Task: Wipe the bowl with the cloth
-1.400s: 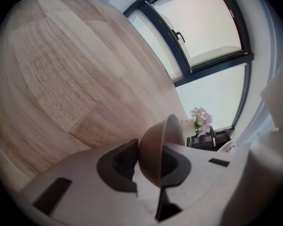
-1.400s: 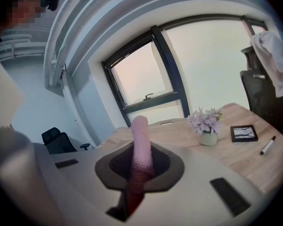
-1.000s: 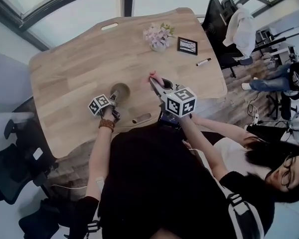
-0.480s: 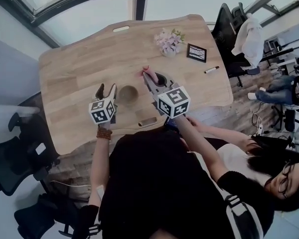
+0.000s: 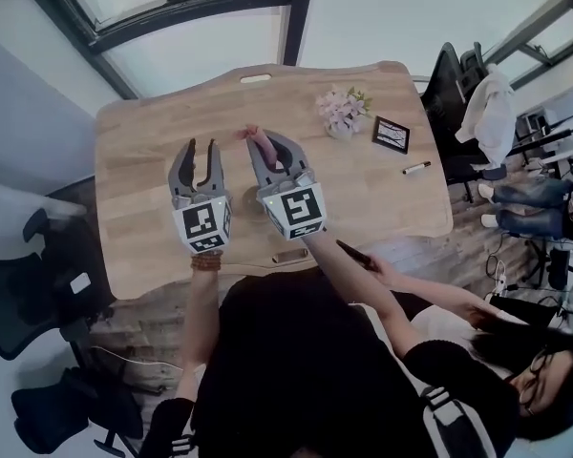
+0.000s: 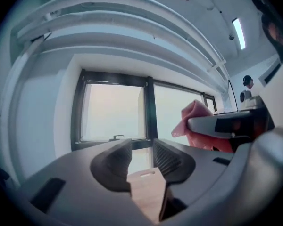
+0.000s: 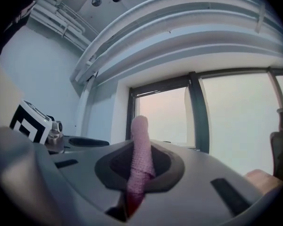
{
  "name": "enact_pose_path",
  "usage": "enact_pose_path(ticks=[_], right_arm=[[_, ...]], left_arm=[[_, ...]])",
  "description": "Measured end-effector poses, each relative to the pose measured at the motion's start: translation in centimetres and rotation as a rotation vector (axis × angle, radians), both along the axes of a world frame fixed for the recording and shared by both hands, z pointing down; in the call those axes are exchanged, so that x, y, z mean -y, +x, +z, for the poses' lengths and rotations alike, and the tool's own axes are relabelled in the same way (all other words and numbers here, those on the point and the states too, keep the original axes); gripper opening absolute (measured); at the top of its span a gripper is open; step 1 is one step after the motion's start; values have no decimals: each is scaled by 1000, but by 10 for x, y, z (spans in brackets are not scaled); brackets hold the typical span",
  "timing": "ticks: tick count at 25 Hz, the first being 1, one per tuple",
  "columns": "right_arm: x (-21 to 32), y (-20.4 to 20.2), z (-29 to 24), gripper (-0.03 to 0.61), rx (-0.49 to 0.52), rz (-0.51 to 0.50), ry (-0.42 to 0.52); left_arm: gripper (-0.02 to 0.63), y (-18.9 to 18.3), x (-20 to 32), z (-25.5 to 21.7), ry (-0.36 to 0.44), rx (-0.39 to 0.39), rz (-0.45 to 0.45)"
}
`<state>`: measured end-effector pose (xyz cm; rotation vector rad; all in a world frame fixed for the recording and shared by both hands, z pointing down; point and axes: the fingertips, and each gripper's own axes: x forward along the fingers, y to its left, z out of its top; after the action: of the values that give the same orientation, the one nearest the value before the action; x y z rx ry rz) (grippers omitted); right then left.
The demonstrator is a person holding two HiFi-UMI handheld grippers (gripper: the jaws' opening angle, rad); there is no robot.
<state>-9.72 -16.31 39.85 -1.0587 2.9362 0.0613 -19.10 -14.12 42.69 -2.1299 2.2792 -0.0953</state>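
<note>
Both grippers are raised high above the wooden table (image 5: 138,194) and point at the windows. My right gripper (image 5: 260,143) is shut on a pink cloth (image 5: 251,132); in the right gripper view the cloth (image 7: 140,157) stands up between the pads. My left gripper (image 5: 198,148) is beside it on the left, its jaws closing with nothing between them. In the left gripper view the jaws (image 6: 141,161) frame only the table's far edge (image 6: 146,192), with the cloth (image 6: 194,119) at the right. The bowl is hidden behind the grippers.
A small vase of flowers (image 5: 342,113), a black framed card (image 5: 392,134) and a marker pen (image 5: 416,168) lie at the table's right end. A dark flat object (image 5: 289,255) sits near the front edge. Office chairs (image 5: 458,74) stand to the right.
Both grippers have lifted from the table toward the camera. The left gripper has come away from the bowl, which is now out of sight. The cloth stays in the right gripper.
</note>
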Motion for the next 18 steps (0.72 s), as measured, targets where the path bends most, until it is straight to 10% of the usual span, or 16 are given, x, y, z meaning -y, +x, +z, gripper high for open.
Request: enact_pose_path(ticks=[18], right_arm=[[20, -21, 6, 13, -3, 91, 24]], left_arm=[[18, -19, 18, 15, -16, -16, -105]])
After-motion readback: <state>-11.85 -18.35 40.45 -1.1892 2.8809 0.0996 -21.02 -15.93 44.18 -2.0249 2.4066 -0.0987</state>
